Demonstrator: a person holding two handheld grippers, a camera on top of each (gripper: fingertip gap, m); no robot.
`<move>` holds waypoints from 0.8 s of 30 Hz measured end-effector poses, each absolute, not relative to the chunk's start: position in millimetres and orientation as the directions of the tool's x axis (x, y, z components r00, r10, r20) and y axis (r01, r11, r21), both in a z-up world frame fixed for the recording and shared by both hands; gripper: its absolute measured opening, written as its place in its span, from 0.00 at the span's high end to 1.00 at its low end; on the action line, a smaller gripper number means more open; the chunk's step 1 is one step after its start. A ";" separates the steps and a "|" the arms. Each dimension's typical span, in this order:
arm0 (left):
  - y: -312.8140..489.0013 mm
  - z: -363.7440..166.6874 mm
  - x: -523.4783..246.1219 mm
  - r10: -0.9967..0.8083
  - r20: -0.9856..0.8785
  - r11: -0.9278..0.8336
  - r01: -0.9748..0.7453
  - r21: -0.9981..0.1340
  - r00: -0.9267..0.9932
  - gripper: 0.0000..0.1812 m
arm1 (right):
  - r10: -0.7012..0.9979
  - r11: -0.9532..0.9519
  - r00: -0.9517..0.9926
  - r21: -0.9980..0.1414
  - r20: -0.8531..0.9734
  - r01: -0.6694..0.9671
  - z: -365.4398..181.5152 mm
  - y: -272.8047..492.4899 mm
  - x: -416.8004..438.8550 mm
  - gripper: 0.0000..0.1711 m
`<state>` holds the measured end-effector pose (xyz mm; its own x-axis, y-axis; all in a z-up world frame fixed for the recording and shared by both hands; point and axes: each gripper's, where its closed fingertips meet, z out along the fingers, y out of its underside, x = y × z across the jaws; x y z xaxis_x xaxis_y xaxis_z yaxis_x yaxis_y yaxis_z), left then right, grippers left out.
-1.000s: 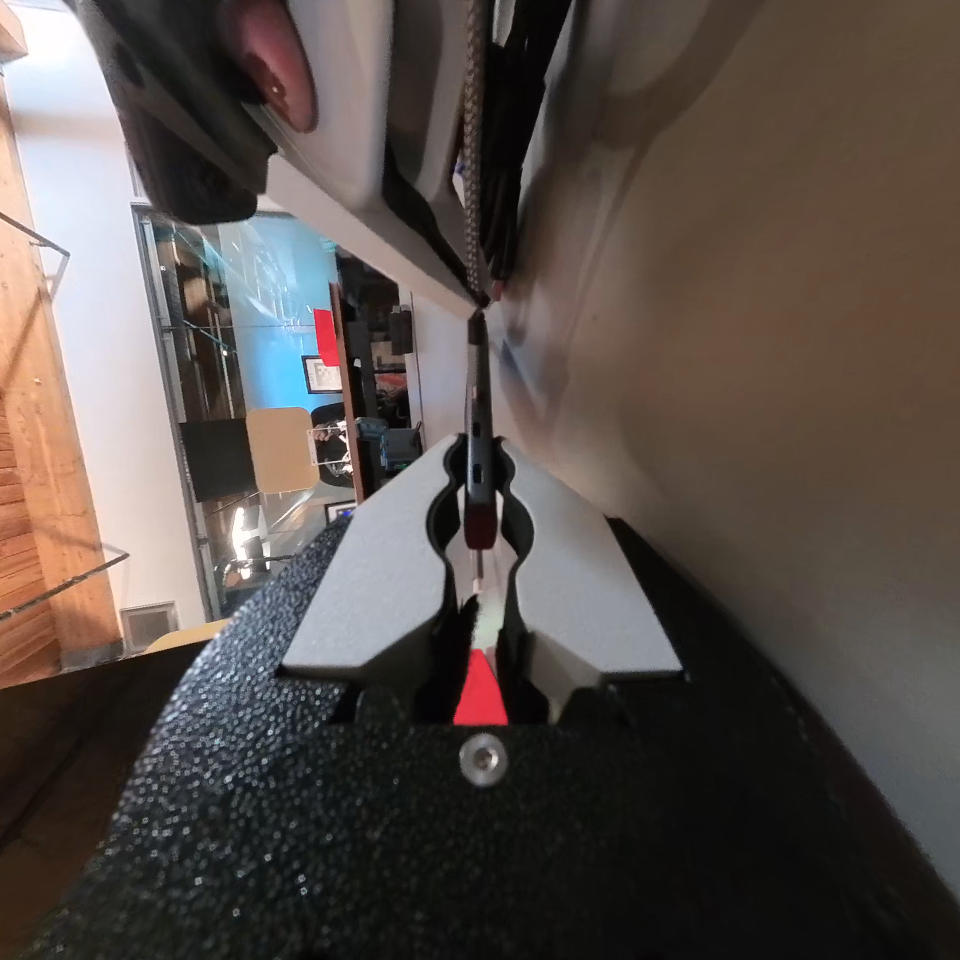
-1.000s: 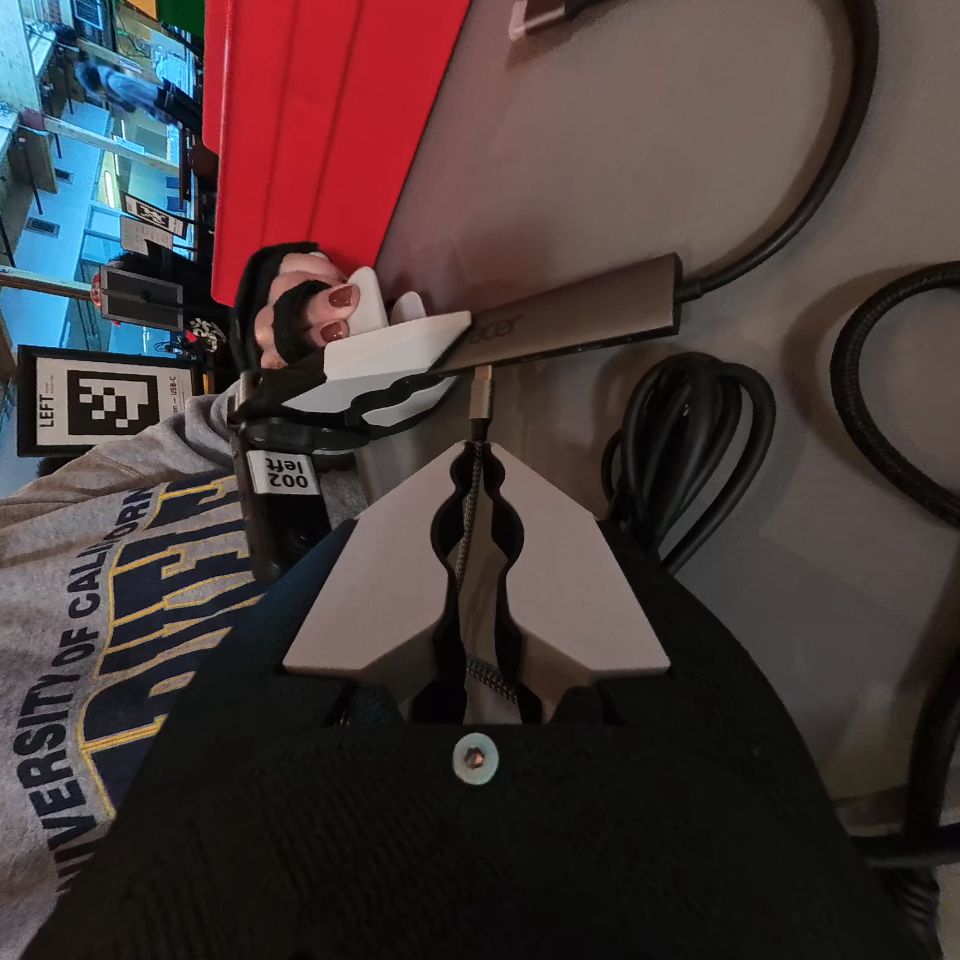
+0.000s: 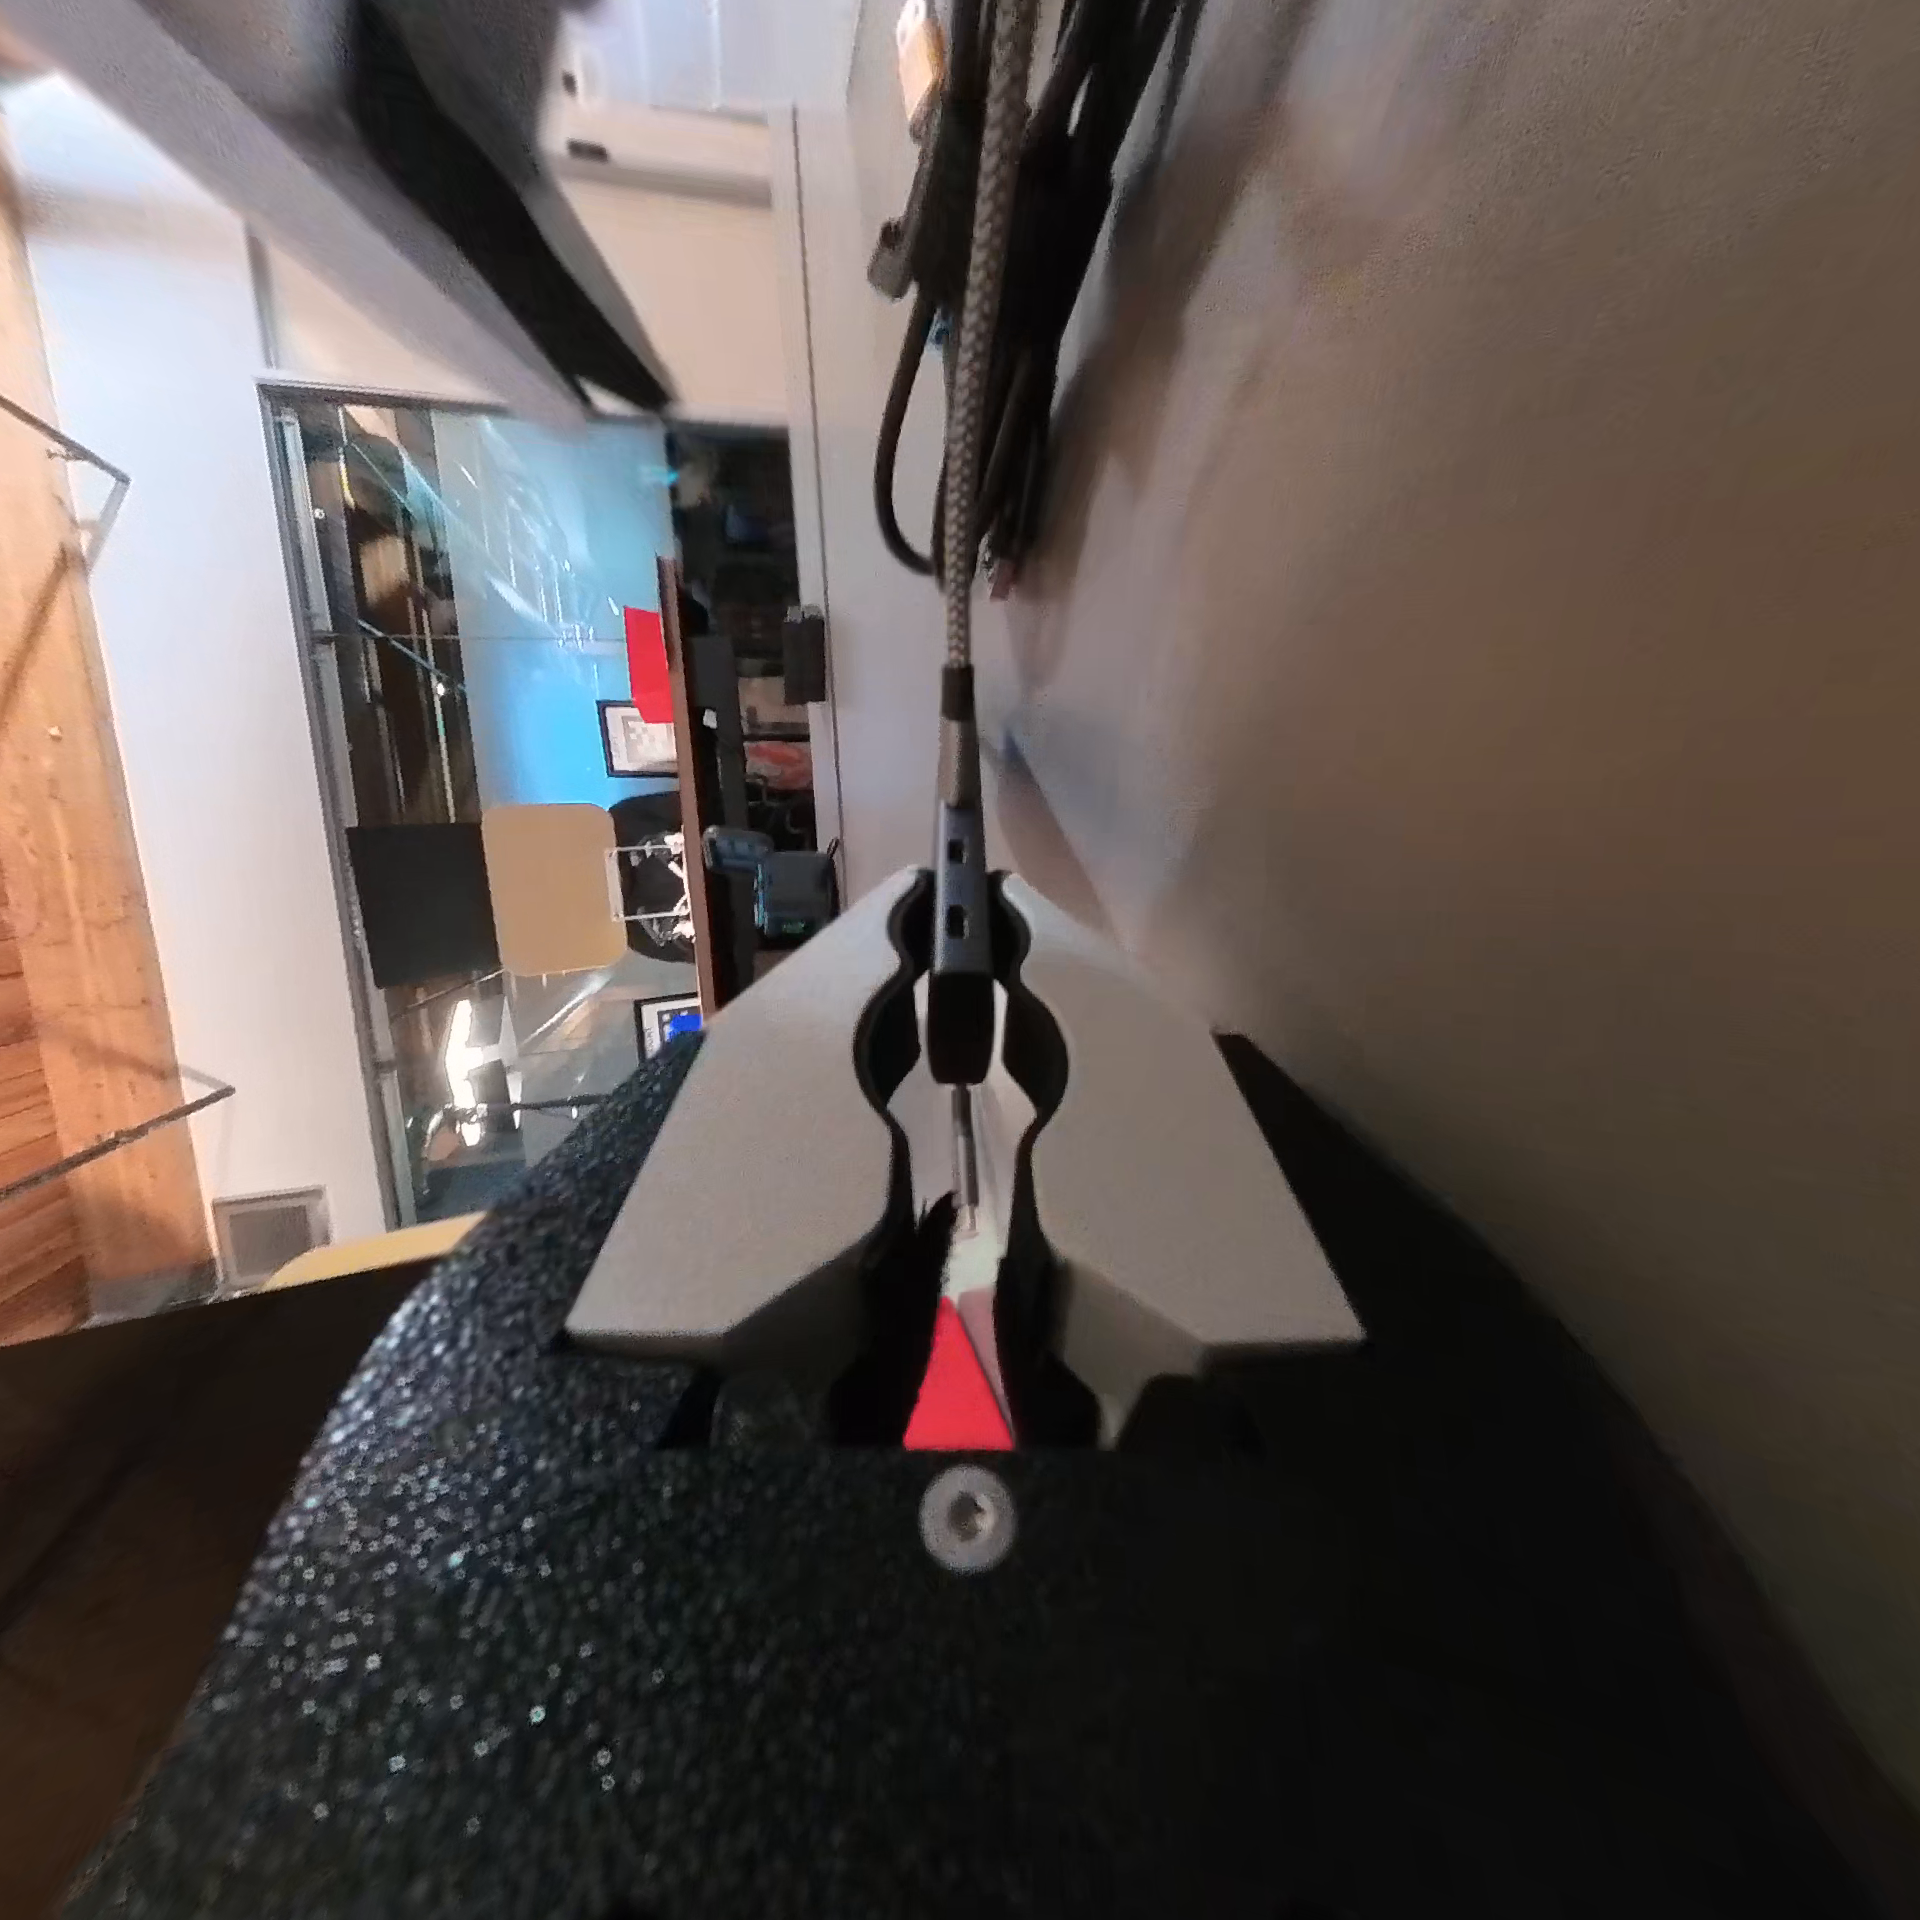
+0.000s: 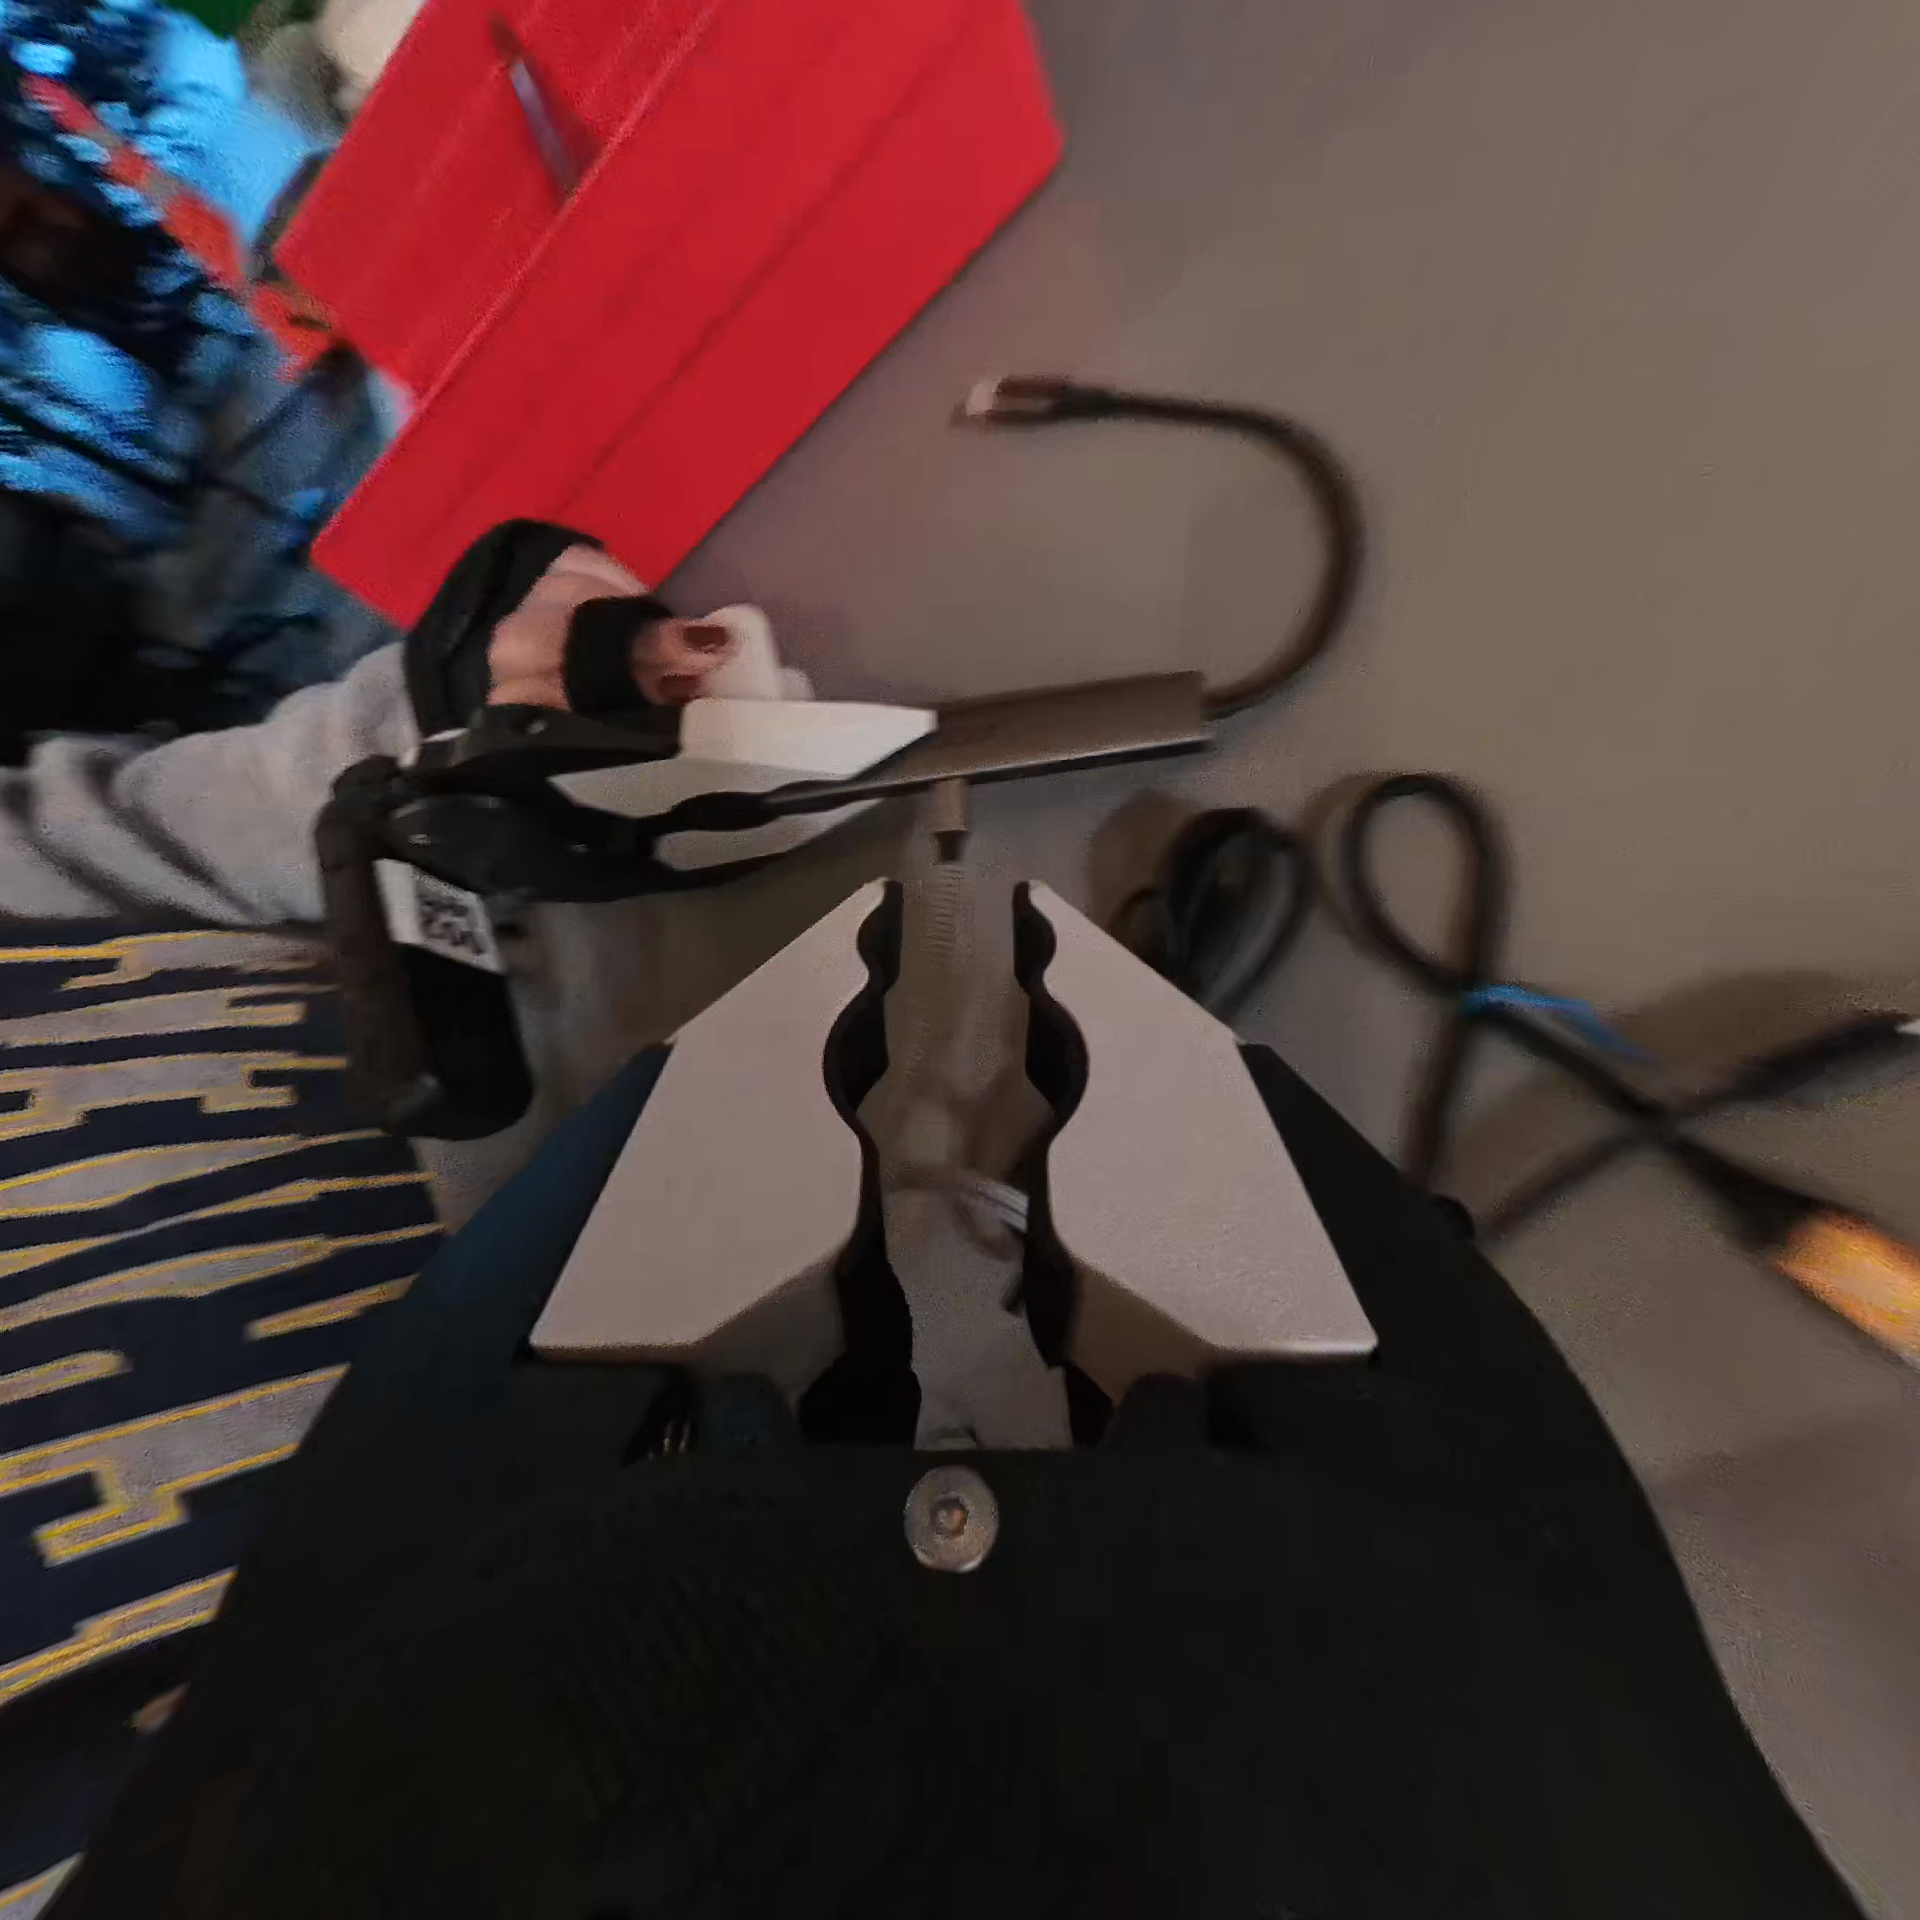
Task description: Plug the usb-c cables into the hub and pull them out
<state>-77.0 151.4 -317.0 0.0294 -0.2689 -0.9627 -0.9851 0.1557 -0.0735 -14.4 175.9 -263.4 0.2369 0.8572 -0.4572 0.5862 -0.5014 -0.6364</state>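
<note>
Hub (image 3: 958,914) sat pinched edge-on in the left gripper (image 3: 958,894), lifted beside the grey table (image 3: 1558,727), with the braided cable (image 3: 966,499) plugged into its side. Farther right, the right gripper (image 4: 951,896) was spread, its fingers apart around that cable (image 4: 935,935) without touching it.

Motion blur smears the loose cables (image 4: 1455,997), and the red box (image 4: 665,239) is cut off.
</note>
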 end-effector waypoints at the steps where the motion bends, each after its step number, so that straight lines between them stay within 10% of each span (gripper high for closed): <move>1: 152.7 -314.1 -80.3 -0.262 -0.964 0.140 -0.987 -0.081 0.042 0.96 | 0.876 -0.481 0.286 -0.662 -0.389 0.575 -254.2 191.8 -4.0 0.88; 13: 162.5 -310.0 -89.0 -0.266 -0.960 0.123 -0.985 -0.125 0.088 0.96 | 0.808 -0.581 0.576 -0.327 -0.124 0.745 -322.4 261.6 61.3 0.90; 24: 166.8 -312.9 -84.0 -0.268 -0.958 0.124 -0.983 -0.138 0.101 0.96 | 0.763 -0.646 0.611 -0.303 -0.211 0.701 -342.6 272.3 50.7 0.90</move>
<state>-84.0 166.8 -312.9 0.1006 -0.2681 -0.9581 -0.9826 0.1242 -0.1380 50.7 272.3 -342.6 0.6113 0.7628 -0.2108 0.7012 -0.6456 -0.3025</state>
